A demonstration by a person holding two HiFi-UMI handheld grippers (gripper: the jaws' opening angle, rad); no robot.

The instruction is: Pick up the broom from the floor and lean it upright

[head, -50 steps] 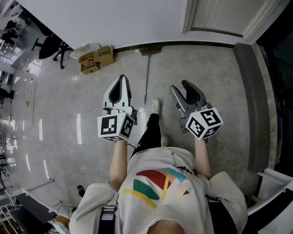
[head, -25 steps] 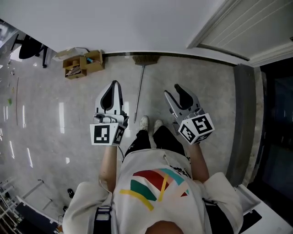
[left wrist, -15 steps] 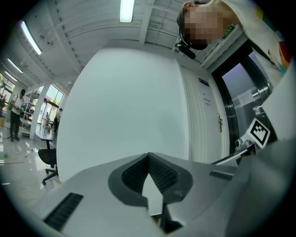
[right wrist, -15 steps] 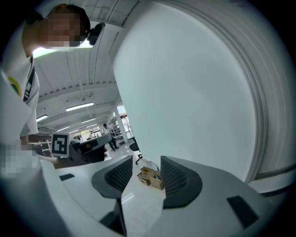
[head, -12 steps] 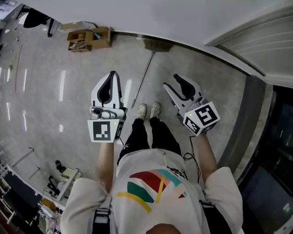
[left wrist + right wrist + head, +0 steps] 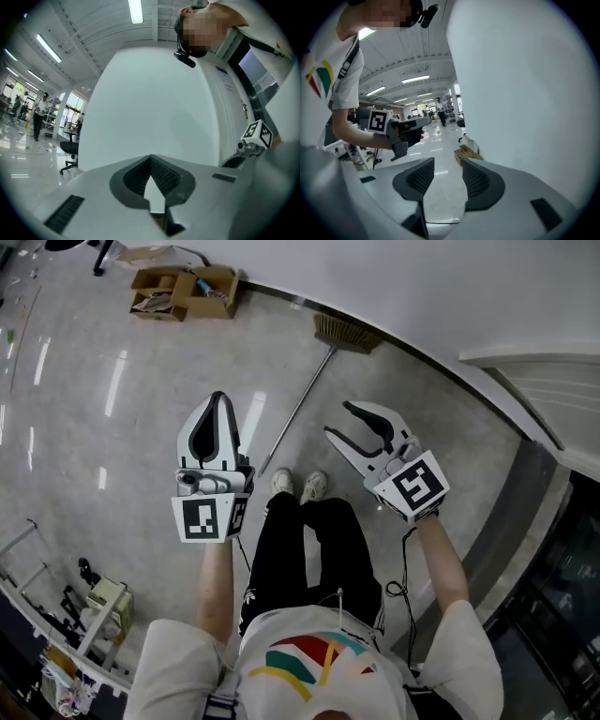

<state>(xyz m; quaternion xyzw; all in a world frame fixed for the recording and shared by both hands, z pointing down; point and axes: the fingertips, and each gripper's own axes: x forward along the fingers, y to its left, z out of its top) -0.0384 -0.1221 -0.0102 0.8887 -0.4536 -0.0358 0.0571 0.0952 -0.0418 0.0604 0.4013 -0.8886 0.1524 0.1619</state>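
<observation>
The broom lies flat on the grey floor in the head view, its bristle head against the wall's foot and its thin handle running down-left toward the person's shoes. My left gripper hangs left of the handle with its jaws shut and nothing in them; in the left gripper view it faces a white wall. To the right of the handle, my right gripper is held open and empty. Its open jaws look along the floor in the right gripper view. Neither gripper touches the broom.
An open cardboard box with clutter sits by the wall at upper left. The white wall runs diagonally across the top, with a ribbed door at right. A cart with gear stands at lower left.
The head view has swung, so the wall and broom now run diagonally. The person's feet have come together near the handle's end. Both grippers keep their states, and the broom has not moved.
</observation>
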